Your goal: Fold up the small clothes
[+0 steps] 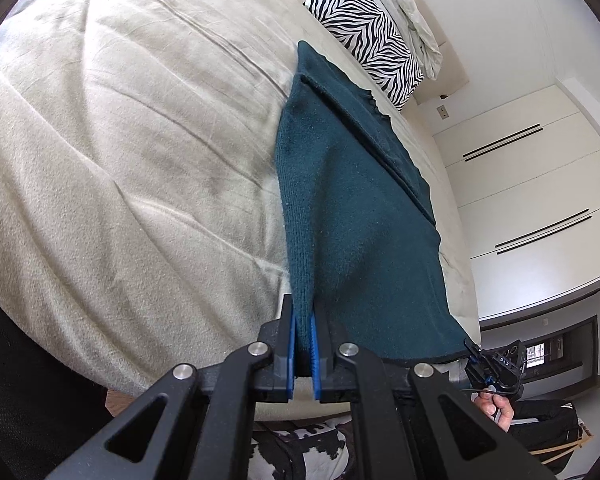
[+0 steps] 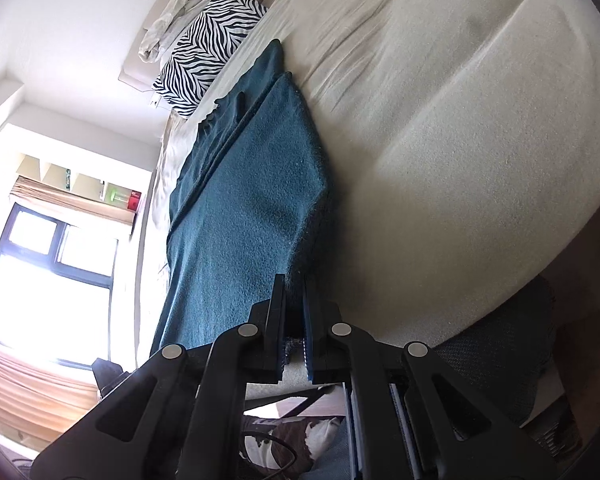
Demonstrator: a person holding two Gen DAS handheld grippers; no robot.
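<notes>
A dark teal knitted garment [image 1: 352,216] lies stretched along the cream bed cover, its near edge lifted off the bed. My left gripper [image 1: 303,320] is shut on one near corner of that edge, the knit pinched between the blue pads. In the right wrist view the same teal garment [image 2: 244,208] runs away from me, and my right gripper [image 2: 294,300] is shut on the other near corner. The right gripper [image 1: 494,364] also shows small at the lower right of the left wrist view, with a hand [image 1: 500,404] on it. A fold line runs lengthwise along the garment.
The cream bed cover [image 1: 120,160] spreads wide beside the garment. A zebra-print pillow [image 1: 372,40] and a crumpled pale sheet [image 1: 412,8] lie at the head of the bed. White wardrobe doors [image 1: 520,184] stand on one side, a bright window [image 2: 48,280] on the other.
</notes>
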